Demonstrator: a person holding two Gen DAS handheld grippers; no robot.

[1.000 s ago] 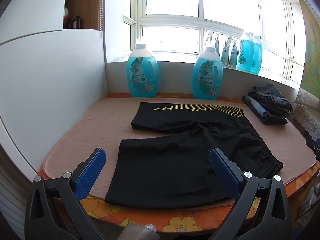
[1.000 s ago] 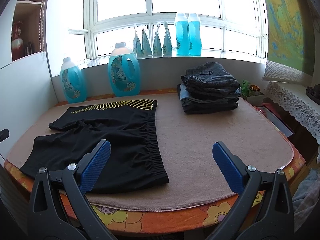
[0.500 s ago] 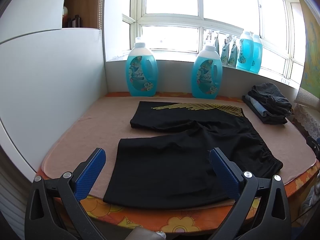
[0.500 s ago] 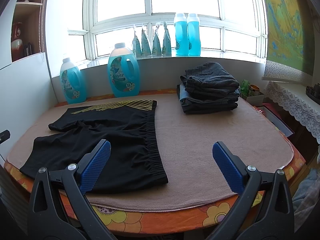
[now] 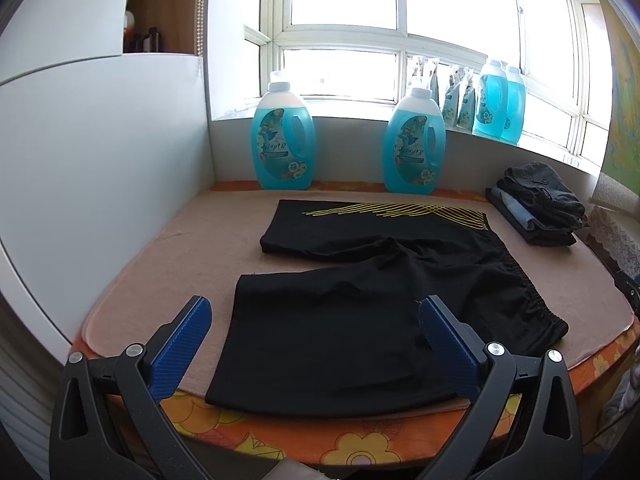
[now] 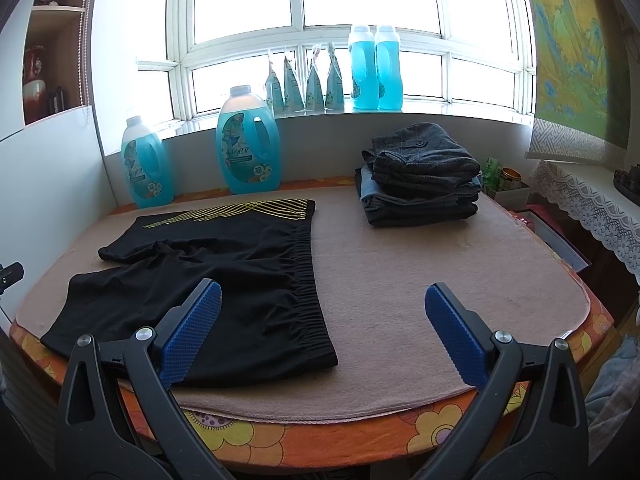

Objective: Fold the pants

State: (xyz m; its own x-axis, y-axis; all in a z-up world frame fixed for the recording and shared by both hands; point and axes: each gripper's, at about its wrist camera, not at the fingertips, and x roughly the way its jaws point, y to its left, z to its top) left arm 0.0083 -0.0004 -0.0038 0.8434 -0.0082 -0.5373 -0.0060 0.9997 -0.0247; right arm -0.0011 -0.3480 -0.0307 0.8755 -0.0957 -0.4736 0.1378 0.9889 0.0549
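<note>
Black shorts (image 5: 372, 300) spread flat on the tan mat (image 6: 420, 280); both grippers held short of the near table edge, jaws apart and empty.

The left gripper (image 5: 316, 340) frames the near leg of the shorts at 12 o'clock; its right finger hides part of that leg. The right gripper (image 6: 320, 328) has the waistband at 11 o'clock and the folded clothes stack (image 6: 420, 176) at 1 o'clock. The stack's lower layers are hard to separate (dark grey over blue). Gripper bodies are cut off at the lower frame edge. Against the frames one second back, the shorts lie unchanged; the left view has shifted very slightly, the right view hardly at all.
</note>
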